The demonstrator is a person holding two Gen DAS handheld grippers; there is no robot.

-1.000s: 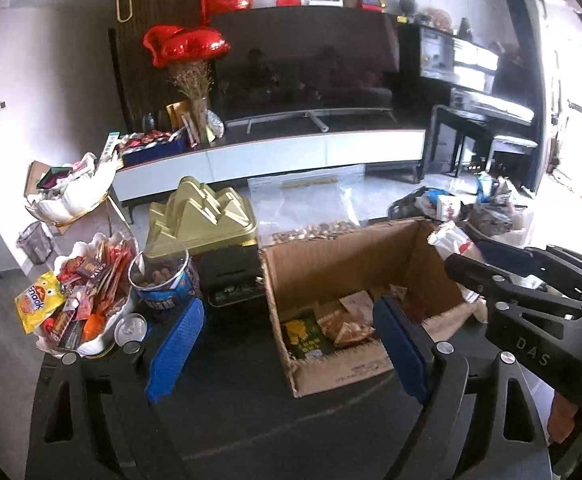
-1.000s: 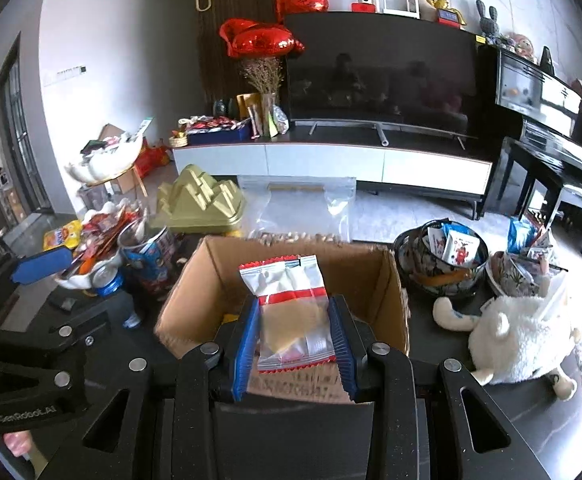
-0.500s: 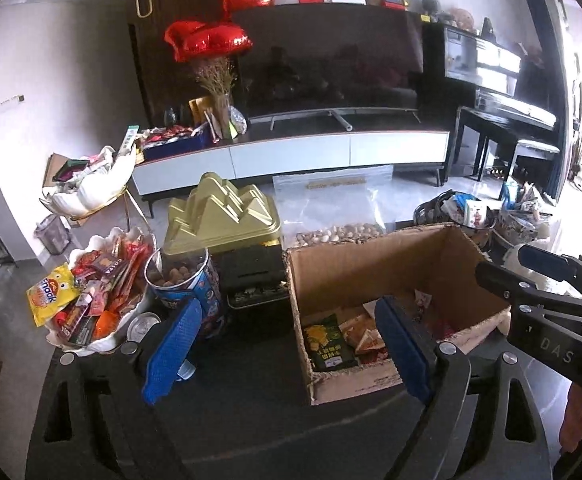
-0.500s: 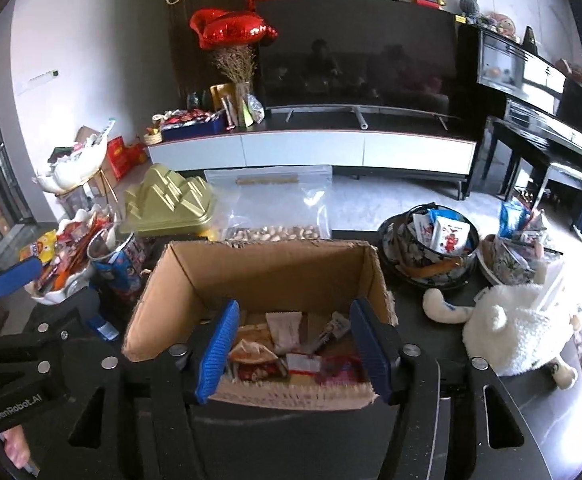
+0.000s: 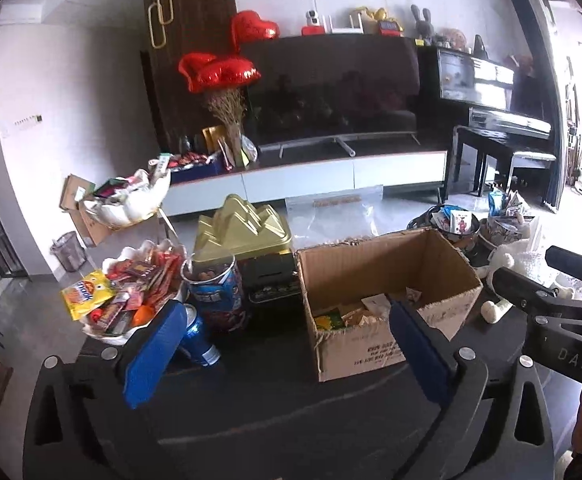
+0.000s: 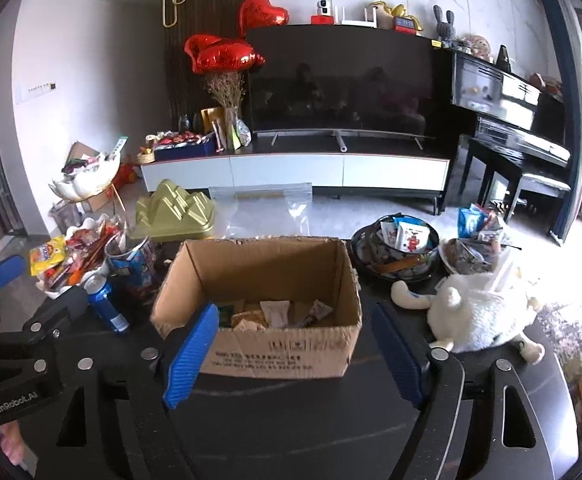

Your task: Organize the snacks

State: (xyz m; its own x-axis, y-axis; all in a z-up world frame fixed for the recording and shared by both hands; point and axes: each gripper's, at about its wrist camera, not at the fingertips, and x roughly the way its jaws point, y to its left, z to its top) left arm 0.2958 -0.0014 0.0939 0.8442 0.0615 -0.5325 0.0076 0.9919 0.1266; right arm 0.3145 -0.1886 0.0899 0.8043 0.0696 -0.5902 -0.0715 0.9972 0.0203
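Note:
An open cardboard box (image 6: 275, 344) stands on the dark table, with several snack packets (image 6: 275, 314) lying inside. It also shows in the left wrist view (image 5: 371, 352). My right gripper (image 6: 295, 356) is open and empty, in front of the box's near wall. My left gripper (image 5: 287, 354) is open and empty, in front of the box's left corner. A white dish heaped with snack packets (image 5: 123, 300) stands at the left. A patterned bowl of snacks (image 6: 401, 248) stands right of the box.
A blue drink can (image 6: 107, 304) and a blue tub of nuts (image 5: 215, 292) stand left of the box. A gold ridged tin (image 5: 243, 228) and a black box (image 5: 271, 284) are behind. A white plush toy (image 6: 479, 312) lies at the right.
My right gripper opened and let the red-and-white snack packet drop into the box, then drew back. My left gripper also pulled back from the box.

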